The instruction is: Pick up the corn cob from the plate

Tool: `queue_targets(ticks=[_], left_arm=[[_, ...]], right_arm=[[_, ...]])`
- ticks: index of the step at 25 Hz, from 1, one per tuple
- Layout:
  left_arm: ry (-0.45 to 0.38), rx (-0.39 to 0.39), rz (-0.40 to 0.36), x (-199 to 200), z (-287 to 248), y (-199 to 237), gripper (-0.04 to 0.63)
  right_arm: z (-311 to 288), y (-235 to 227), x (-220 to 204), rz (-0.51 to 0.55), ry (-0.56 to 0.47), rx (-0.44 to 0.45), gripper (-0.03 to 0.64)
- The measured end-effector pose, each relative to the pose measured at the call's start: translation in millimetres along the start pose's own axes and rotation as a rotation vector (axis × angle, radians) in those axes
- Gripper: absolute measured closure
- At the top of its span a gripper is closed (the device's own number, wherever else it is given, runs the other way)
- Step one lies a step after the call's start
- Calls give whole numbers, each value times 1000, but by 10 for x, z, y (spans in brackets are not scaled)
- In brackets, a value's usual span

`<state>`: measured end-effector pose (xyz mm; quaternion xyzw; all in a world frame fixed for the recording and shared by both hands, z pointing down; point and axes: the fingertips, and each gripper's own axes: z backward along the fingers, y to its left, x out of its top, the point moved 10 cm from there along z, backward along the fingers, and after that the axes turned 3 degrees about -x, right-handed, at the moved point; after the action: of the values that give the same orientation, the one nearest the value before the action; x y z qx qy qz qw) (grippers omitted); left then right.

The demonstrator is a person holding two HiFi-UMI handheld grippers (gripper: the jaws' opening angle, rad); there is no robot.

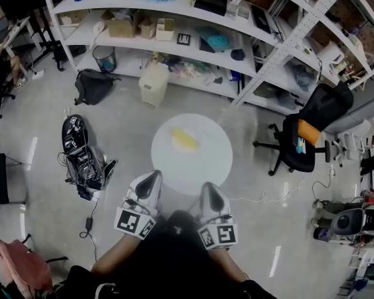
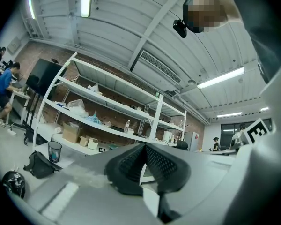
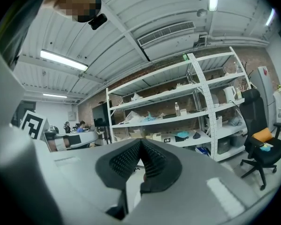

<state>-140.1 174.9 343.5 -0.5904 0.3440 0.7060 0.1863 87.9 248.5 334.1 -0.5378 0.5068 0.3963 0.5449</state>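
Left gripper (image 2: 144,146) pointing level, jaws pressed together with nothing between them, white shelves (image 2: 107,111) and a bin (image 2: 55,151) beyond.

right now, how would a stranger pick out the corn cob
In front of the long white shelving stands a round white table. The corn cob lies near its middle. It is the only yellow thing on that white top.

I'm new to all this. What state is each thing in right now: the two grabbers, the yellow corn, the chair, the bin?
left gripper: jaws shut, nothing between them.
right gripper: jaws shut, nothing between them.
corn cob: lying on the round white table, untouched, ahead of both grippers.
office chair: nobody in it, an orange thing on the seat.
bin: standing upright.
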Motion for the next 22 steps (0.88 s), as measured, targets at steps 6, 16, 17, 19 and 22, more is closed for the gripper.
queue_targets(ticks=[6,16,17,19,22], left_arm=[[-10,16,11,50,-31,127,594],[12,40,15,-61,-470,368,594],[19,41,13,-83,-528,393,594],[35,39,11,-127,-653,429,594],[52,44,17,-195,-829,509,594]], right_arm=[[-146,13,-20,10,12,10,609],[-686,-184,-131,1,47,59,609],[-745,-217,-150,1,53,65,609],[-868,-302,-181,0,66,74,609],[-1067,-418,-234,-6,82,79,608]])
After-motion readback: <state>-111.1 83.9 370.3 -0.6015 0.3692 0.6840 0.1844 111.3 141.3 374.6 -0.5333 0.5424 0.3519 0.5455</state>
